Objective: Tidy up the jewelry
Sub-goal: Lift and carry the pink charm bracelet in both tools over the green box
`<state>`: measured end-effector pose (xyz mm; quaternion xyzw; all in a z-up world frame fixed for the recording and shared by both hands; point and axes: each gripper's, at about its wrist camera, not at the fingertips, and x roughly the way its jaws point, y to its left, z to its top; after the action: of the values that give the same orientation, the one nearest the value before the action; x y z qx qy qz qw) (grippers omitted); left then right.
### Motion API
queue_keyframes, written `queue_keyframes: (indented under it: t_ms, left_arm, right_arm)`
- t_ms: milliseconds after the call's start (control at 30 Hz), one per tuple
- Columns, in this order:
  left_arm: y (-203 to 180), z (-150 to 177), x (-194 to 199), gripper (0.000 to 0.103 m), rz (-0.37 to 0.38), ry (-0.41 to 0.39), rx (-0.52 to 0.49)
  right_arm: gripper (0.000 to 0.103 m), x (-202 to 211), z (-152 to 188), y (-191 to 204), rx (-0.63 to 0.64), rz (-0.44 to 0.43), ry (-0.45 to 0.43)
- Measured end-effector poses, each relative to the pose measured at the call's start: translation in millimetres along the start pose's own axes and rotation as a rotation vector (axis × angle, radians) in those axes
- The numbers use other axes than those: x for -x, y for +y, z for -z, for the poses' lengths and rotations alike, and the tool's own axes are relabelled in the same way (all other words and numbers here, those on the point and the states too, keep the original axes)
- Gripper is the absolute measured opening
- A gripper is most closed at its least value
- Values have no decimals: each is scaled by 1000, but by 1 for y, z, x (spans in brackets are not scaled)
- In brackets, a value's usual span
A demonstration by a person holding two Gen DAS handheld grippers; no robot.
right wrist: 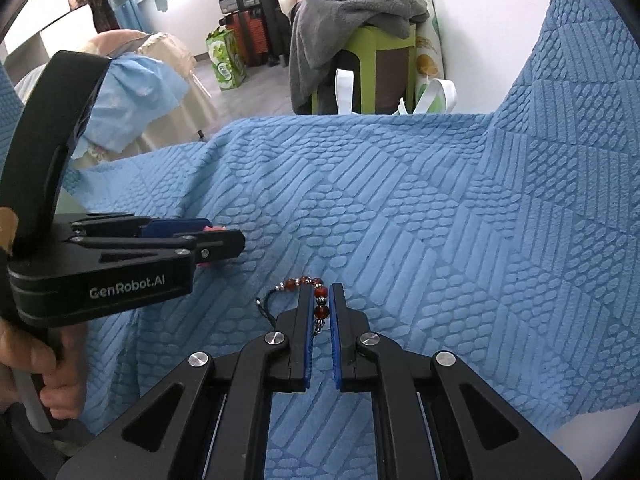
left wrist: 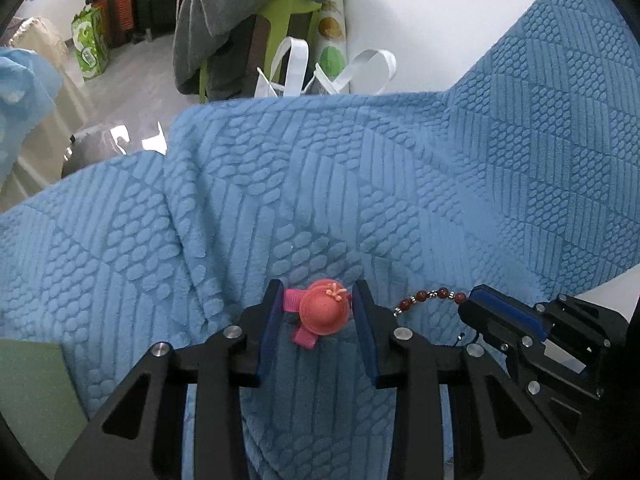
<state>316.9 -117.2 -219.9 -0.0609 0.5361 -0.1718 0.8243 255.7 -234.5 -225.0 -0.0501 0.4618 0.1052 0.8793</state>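
Round beaded bracelet (right wrist: 316,300) on ribbed blanket (right wrist: 400,208)

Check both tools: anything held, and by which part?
Right tool is shut on the bead bracelet, pinching its beaded strand. Left tool is open around the red hat clip, jaws straddling it, not gripping.

Left gripper (left wrist: 316,300) jaws spread around a red hat-shaped hair clip (left wrist: 323,311) (pink ribbon underneath) lying on blue textured blanket (left wrist: 360,184). Right gripper (left wrist: 478,306) just beside, at one end of a red bead bracelet (left wrist: 430,297).
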Motion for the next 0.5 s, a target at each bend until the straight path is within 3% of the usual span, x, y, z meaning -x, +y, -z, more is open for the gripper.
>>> queue_keyframes:
  t_ms: [200, 500]
  left_arm:
    - [4, 0, 38, 36, 26, -22, 32]
    - [14, 12, 108, 36, 2, -47, 60]
  right_arm:
    - [5, 22, 1, -5, -46, -12, -36]
    - [5, 64, -6, 3, -55, -18, -80]
